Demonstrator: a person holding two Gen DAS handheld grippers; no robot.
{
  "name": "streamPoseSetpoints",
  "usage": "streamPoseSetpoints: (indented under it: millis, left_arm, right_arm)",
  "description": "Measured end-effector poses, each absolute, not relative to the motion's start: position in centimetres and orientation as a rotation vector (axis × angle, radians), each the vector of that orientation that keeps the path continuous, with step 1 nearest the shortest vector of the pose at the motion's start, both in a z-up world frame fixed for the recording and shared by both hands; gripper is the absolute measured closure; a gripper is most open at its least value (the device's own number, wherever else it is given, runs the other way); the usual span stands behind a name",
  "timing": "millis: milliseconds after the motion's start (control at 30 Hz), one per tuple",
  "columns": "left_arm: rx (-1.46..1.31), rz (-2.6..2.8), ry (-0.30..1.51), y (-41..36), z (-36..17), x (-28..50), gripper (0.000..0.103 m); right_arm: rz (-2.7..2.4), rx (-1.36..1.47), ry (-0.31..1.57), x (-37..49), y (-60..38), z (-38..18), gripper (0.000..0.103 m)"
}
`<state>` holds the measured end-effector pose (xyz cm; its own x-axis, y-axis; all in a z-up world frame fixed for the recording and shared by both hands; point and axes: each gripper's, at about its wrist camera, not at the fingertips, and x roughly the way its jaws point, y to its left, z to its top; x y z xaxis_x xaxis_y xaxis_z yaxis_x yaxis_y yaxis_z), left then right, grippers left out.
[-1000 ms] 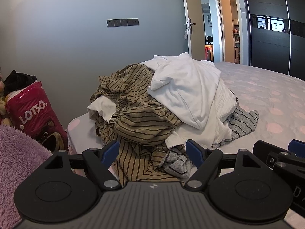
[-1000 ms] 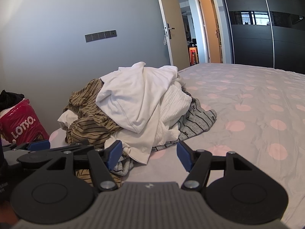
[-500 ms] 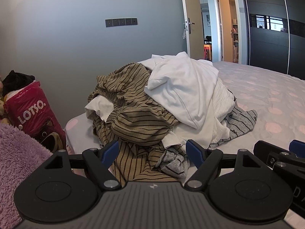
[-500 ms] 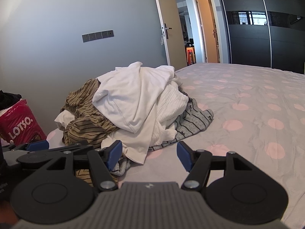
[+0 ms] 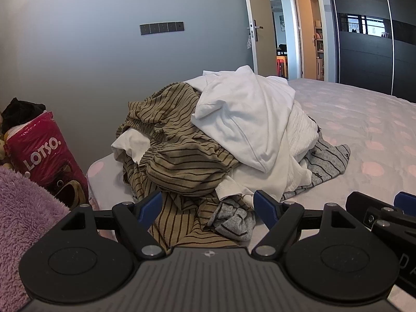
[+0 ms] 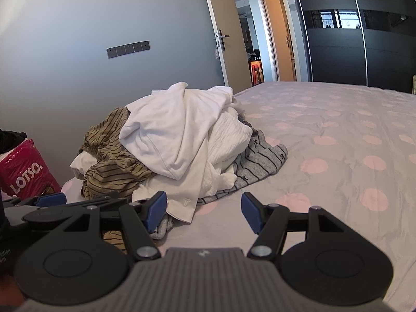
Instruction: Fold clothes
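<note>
A heap of clothes lies on the bed's near left corner. A white shirt (image 5: pixel 247 119) (image 6: pixel 176 130) tops it. Under it sit a tan garment with dark stripes (image 5: pixel 179 153) (image 6: pixel 114 163) and a grey striped garment (image 5: pixel 327 158) (image 6: pixel 260 158). My left gripper (image 5: pixel 208 208) is open, just short of the heap's front edge, with tan and grey cloth showing between its blue pads but not clamped. My right gripper (image 6: pixel 204 210) is open to the right of it, over the sheet beside a white hem. Each gripper shows at the edge of the other's view.
The bed sheet (image 6: pixel 338 135) is pale with pink dots and stretches right and back. A red LOTSO bag (image 5: pixel 44 153) stands left of the bed against the grey wall. A purple fuzzy blanket (image 5: pixel 18 208) lies at the near left. An open door (image 5: pixel 262 39) and dark wardrobe (image 6: pixel 364 39) are behind.
Both grippers have drawn back and risen slightly, so the heap sits a little farther and lower in view. Both stay open, holding nothing.
</note>
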<state>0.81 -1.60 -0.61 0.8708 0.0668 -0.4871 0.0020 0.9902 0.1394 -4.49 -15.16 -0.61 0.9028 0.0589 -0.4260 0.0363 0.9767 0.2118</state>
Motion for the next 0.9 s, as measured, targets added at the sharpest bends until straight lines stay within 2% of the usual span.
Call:
streamPoseSetpoints:
  millis: [900]
  left_arm:
    - [0.137,0.029,0.532,-1.33,-0.72,0.87,0.027]
  right_arm:
    - [0.017,0.225,0.455,-4.26,-15.00,-0.83,0.037]
